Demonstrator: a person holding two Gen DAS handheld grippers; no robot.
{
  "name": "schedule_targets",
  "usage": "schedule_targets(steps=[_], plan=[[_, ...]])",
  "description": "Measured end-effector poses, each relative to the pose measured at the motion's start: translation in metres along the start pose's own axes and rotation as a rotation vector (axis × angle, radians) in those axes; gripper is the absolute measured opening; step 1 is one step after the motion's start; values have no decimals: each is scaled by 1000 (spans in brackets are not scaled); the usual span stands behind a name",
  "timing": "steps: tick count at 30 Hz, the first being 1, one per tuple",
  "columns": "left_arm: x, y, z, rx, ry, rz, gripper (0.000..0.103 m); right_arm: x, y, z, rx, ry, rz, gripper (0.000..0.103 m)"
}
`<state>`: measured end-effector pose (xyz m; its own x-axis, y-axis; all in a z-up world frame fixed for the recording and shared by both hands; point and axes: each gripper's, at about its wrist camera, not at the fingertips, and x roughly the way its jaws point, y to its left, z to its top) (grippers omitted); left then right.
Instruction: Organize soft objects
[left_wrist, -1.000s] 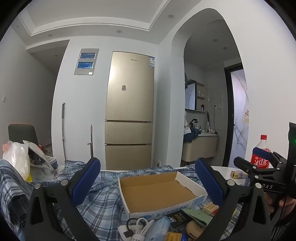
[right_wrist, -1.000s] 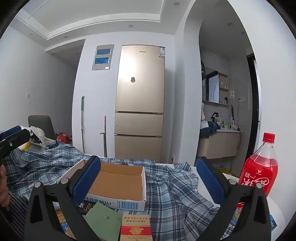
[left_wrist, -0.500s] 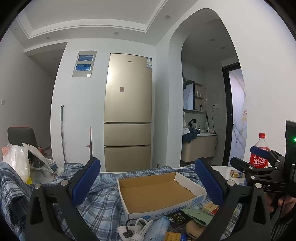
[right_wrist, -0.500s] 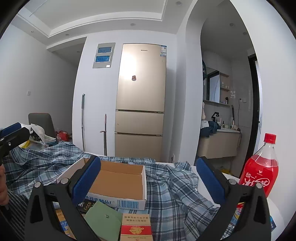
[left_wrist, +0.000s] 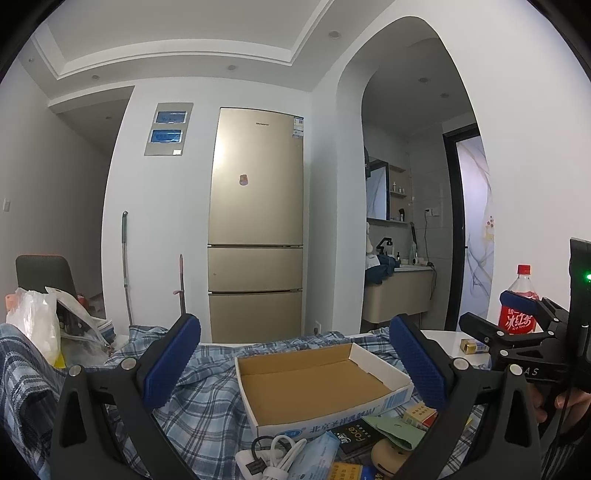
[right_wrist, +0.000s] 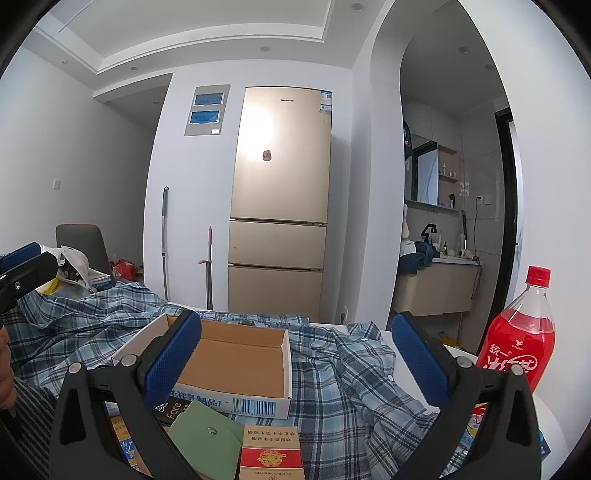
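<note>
Hovering above the cluttered worktop (right_wrist: 546, 417), both grippers hold nothing: the left gripper (left_wrist: 295, 363) and the right gripper (right_wrist: 297, 356) each have their blue-padded fingers spread wide, with only air between them.

Taking the shallow cardboard box (left_wrist: 317, 384) as the landmark, the main soft thing, a blue plaid shirt (right_wrist: 354, 387), lies rumpled and unfolded under and around it, spilling out to the left of the box, behind it and to its right. The box itself is empty, showing only its brown floor. In front of the box sits a jumble of small items: a white cable (left_wrist: 275, 456), a blue packet (left_wrist: 317, 456), a dark packet marked "Face" (left_wrist: 354, 434), a green pouch (right_wrist: 207, 439) and a red-and-gold cigarette pack (right_wrist: 271, 456). Well to the right of the box stands a red drink bottle (right_wrist: 517, 343); to the far left of it, a white plastic bag (left_wrist: 35, 325).

Judging from this layout, the organizing has hardly begun. Nothing has been put in the box, the shirt is neither folded nor gathered, and the loose items are unsorted. Left to do, it seems, is everything: taking hold of the shirt, tidying it, and sorting whichever small pieces count as soft.
</note>
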<state>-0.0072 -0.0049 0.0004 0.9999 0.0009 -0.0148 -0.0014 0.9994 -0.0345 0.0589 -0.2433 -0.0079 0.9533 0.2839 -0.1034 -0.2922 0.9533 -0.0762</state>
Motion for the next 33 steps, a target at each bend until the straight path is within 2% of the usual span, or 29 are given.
schedule_targets(steps=[33], plan=[[-3,-1,0,9,2,11,103,2,-4,1,20,11,-6,103]])
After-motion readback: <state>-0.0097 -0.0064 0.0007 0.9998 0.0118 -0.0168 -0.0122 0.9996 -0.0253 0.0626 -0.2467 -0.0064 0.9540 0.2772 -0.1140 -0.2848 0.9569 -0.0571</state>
